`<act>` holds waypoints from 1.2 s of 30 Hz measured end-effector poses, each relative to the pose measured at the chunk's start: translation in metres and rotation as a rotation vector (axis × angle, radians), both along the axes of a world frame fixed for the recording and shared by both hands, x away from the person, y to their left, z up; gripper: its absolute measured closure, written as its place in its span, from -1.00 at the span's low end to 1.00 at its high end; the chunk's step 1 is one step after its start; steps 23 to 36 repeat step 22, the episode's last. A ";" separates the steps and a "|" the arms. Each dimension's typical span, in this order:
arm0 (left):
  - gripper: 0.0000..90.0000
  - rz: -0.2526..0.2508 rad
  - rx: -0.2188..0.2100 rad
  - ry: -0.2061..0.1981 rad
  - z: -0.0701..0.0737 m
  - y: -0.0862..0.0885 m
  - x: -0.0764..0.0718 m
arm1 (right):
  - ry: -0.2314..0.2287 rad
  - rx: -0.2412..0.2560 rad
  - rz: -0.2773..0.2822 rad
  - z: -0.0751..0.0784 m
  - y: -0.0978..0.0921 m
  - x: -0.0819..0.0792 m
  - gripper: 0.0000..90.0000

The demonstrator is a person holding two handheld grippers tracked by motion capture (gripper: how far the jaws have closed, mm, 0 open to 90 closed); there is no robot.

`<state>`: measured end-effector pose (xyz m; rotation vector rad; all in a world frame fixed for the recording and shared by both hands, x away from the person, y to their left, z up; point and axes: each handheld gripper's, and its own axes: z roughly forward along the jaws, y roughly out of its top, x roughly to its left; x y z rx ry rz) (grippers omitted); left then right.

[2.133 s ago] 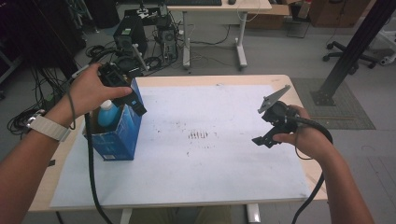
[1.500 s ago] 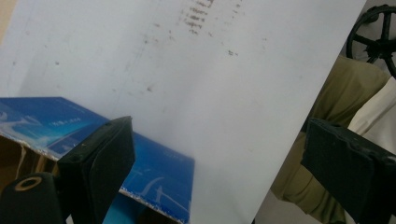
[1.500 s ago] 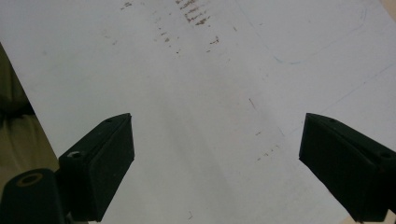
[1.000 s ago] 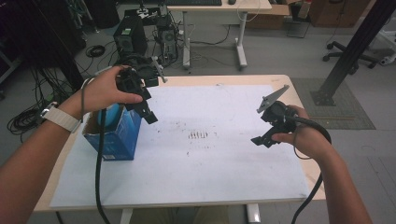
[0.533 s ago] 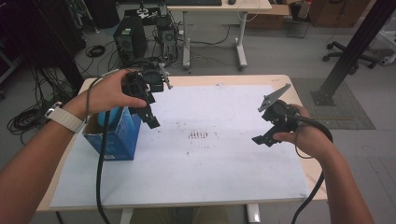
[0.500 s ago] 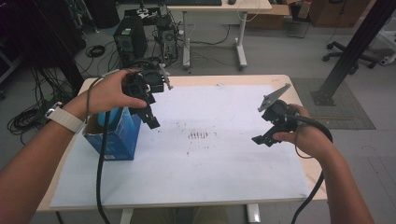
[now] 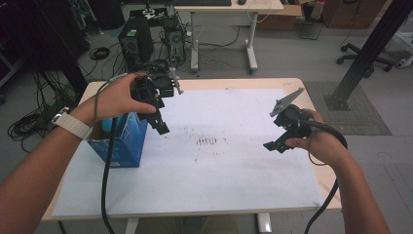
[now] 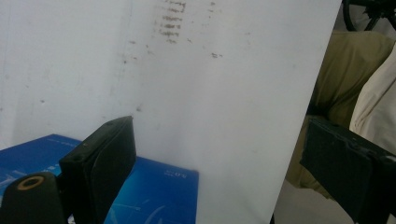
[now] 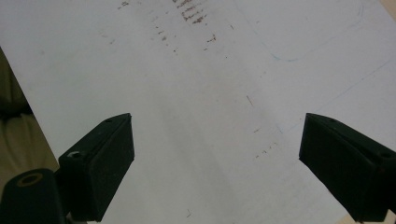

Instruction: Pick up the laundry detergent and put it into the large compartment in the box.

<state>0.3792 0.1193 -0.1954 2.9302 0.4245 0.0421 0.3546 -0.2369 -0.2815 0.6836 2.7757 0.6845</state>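
Left gripper [image 7: 162, 127] has lifted clear of the blue box [image 7: 122, 141], jaws wide, empty; swinging back could topple it.

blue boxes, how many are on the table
1. The blue box stands open-topped at the left end of the white table, just under the person's left hand; its top also shows in the left gripper view. Anything inside it is hidden.
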 end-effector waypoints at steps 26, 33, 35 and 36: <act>-0.76 0.011 -0.007 -0.008 0.001 0.002 -0.002 | -0.002 0.003 0.001 -0.001 0.000 -0.003 -0.77; -0.76 0.011 -0.007 -0.008 0.001 0.002 -0.002 | -0.002 0.003 0.001 -0.001 0.000 -0.003 -0.77; -0.76 0.011 -0.007 -0.008 0.001 0.002 -0.002 | -0.002 0.003 0.001 -0.001 0.000 -0.003 -0.77; -0.76 0.011 -0.007 -0.008 0.001 0.002 -0.002 | -0.002 0.003 0.001 -0.001 0.000 -0.003 -0.77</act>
